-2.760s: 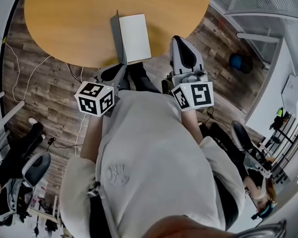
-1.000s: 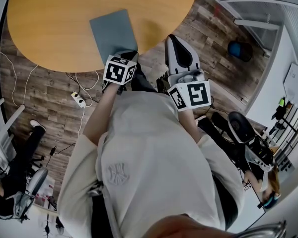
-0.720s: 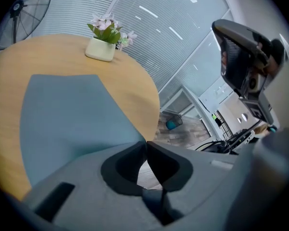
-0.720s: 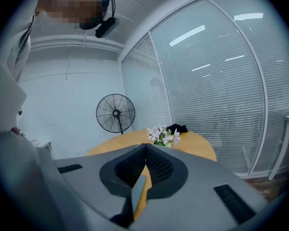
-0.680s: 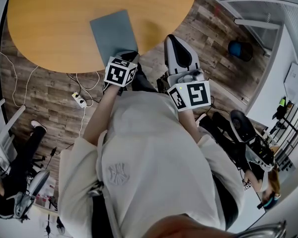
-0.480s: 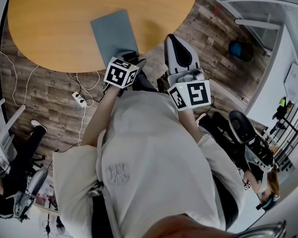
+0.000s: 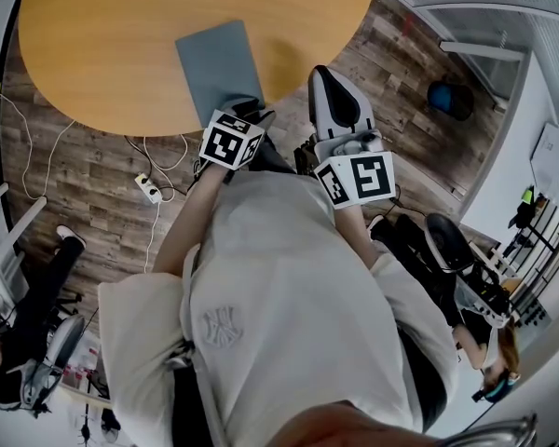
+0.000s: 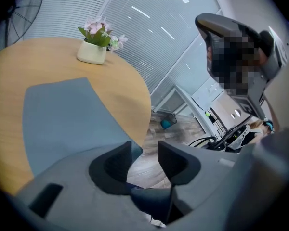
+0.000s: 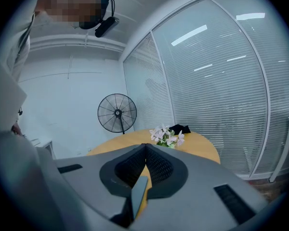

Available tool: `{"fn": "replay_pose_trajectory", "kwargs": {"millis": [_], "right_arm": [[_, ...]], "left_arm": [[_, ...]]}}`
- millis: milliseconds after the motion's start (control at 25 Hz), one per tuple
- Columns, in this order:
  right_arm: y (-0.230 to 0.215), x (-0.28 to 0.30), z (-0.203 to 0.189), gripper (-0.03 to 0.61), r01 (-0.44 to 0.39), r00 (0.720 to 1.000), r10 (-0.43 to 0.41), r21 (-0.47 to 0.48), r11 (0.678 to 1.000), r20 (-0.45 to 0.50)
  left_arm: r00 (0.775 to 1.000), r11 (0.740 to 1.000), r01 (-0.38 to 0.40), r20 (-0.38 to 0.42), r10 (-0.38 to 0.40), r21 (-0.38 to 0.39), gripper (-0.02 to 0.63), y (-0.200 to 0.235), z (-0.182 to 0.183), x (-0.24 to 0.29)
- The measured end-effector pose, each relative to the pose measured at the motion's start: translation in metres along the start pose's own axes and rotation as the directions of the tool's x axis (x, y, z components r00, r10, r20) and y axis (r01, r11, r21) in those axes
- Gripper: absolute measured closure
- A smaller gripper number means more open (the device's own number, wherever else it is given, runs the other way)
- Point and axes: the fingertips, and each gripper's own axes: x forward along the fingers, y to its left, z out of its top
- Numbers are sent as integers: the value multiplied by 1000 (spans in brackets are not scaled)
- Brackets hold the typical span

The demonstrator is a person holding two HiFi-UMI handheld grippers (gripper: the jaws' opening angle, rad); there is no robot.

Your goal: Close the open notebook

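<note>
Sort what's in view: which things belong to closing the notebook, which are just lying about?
Job: grey notebook, already shut, on the round table; left tongs, jaws just opened, empty.
Lying about: potted flowers, standing fan, power strip.

Cool, even office light fills all three views, with ceiling strips (image 9: 189, 35) streaking as glare across the glass wall (image 9: 221, 95). The bench (image 7: 121, 35) and matte grey notebook (image 7: 219, 63) carry only faint shadows. Fisheye bends every edge; dark vignettes ring both gripper views, foregrounds soft.
</note>
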Motion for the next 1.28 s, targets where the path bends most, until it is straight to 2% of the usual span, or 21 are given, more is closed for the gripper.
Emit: {"fn": "replay_pose_trajectory", "kwargs": {"millis": [280, 480, 760, 1000, 1120, 1280], "right_arm": [[6, 1, 3, 584, -2, 1000, 2, -12, 1000, 6], [11, 6, 8, 584, -12, 1000, 12, -16, 1000, 9], [23, 14, 21, 584, -44, 998, 45, -36, 998, 37], [38, 23, 35, 584, -71, 995, 75, -60, 996, 67], [45, 29, 43, 584, -86, 992, 93, -82, 993, 86], [54, 37, 55, 586, -97, 989, 108, -106, 990, 103]], "left_arm": [[996, 997, -72, 55, 71, 19, 530, 13, 12, -10], [988, 992, -119, 103, 116, 29, 572, 23, 27, -21], [957, 978, -204, 222, 187, 53, 598, 37, 57, -52], [908, 964, -260, 354, 223, 59, 598, 48, 97, -98], [868, 952, -302, 430, 249, 59, 598, 56, 123, -126], [800, 933, -356, 533, 275, 54, 598, 61, 154, -170]]}}
